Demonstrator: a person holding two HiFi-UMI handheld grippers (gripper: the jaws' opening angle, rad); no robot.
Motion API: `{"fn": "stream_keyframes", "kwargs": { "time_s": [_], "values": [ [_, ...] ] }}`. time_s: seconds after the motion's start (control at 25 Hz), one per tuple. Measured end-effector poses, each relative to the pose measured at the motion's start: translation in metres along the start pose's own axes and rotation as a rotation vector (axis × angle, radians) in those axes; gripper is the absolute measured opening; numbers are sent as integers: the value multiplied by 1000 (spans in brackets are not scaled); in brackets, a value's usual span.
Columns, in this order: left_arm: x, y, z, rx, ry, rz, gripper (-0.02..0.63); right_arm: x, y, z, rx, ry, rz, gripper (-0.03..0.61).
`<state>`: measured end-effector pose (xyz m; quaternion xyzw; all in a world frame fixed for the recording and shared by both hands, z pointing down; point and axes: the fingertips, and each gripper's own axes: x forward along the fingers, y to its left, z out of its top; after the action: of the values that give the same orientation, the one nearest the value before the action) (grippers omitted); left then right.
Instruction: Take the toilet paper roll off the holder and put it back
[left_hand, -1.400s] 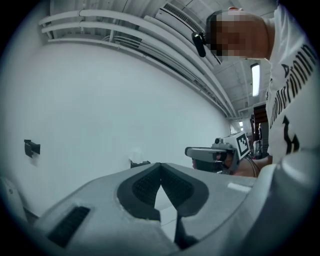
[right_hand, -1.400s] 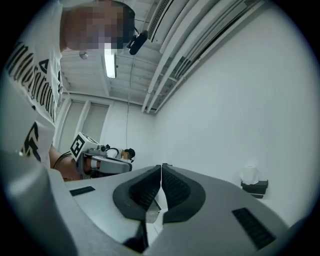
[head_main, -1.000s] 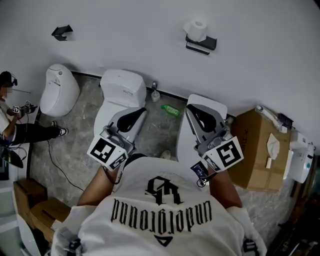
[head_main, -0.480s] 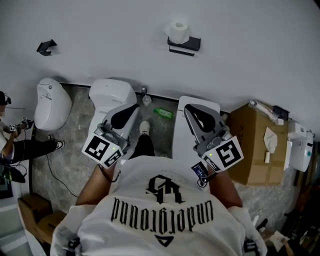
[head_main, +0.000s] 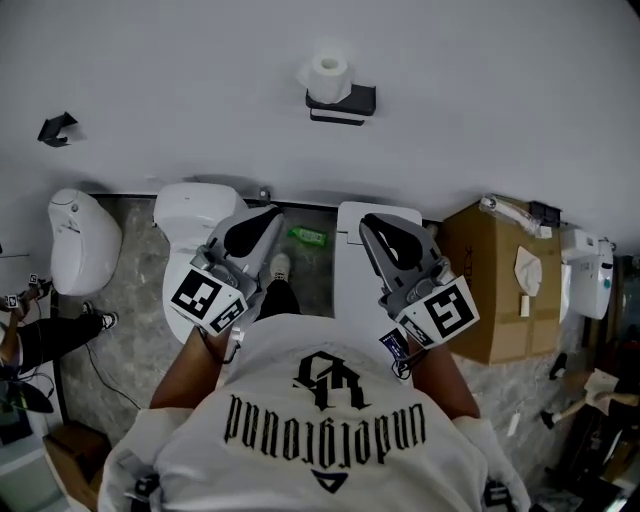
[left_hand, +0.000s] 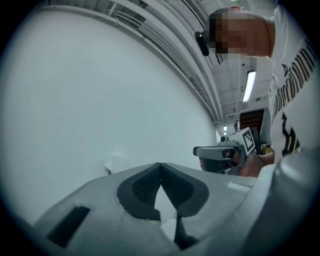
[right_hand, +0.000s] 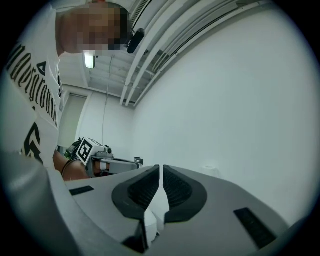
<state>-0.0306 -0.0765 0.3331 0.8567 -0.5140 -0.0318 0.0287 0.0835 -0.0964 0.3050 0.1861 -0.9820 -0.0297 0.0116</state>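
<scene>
- Toilet paper roll (head_main: 328, 72): upper centre of the head view. It is a soft white cylinder standing on end on its holder (head_main: 343, 100), a flat black bracket fixed to the plain matte white wall (head_main: 480, 90).
- Neither gripper touches the roll. Both sit well apart from it, lower in the frame.
- Left gripper (head_main: 262, 222): left of centre. It has a smooth grey plastic shell tapering to a blunt nose, with a cube of black-and-white square markers at its rear.
- In the left gripper view its ribbed black pads (left_hand: 142, 185) meet at the tips, pressed together with nothing caught between them.
- Right gripper (head_main: 378, 228): right of centre, same build as the left.
- In the right gripper view its ridged dark pads (right_hand: 142, 189) stand face to face with only a hairline slit between them, closed on nothing.
- In both gripper views the roll is only a faint pale lump on the wall beyond the jaws.
- Toilet (head_main: 195, 215): glossy white ceramic with rounded edges, at the left against the wall and partly behind the left gripper.
- Green bottle (head_main: 308, 237): small, lying on the floor near the wall, between the two grippers.
- Cardboard box (head_main: 495, 290): brown and square-cornered, at the right beside the right gripper.
- Floor (head_main: 140, 330): mottled grey with a stone-like look.
- White shirt (head_main: 320, 430): fills the bottom centre, soft cloth with bold black print.
</scene>
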Motion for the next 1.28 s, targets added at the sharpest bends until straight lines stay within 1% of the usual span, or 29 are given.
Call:
{"fn": "stream_keyframes", "kwargs": {
  "time_s": [0.68,1.08,1.16,1.28],
  "values": [
    [80,106,12,9,12,-119,14,101,-78,-5,11,15,-103,27],
    [108,154,12,9,13,-186,14,153,-107,-13,17,39,-149,103],
    [115,166,13,8,14,-195,14,164,-115,-15,22,45,-156,124],
    [126,180,13,6,21,-210,14,180,-126,-21,37,62,-167,173]
  ]
}}
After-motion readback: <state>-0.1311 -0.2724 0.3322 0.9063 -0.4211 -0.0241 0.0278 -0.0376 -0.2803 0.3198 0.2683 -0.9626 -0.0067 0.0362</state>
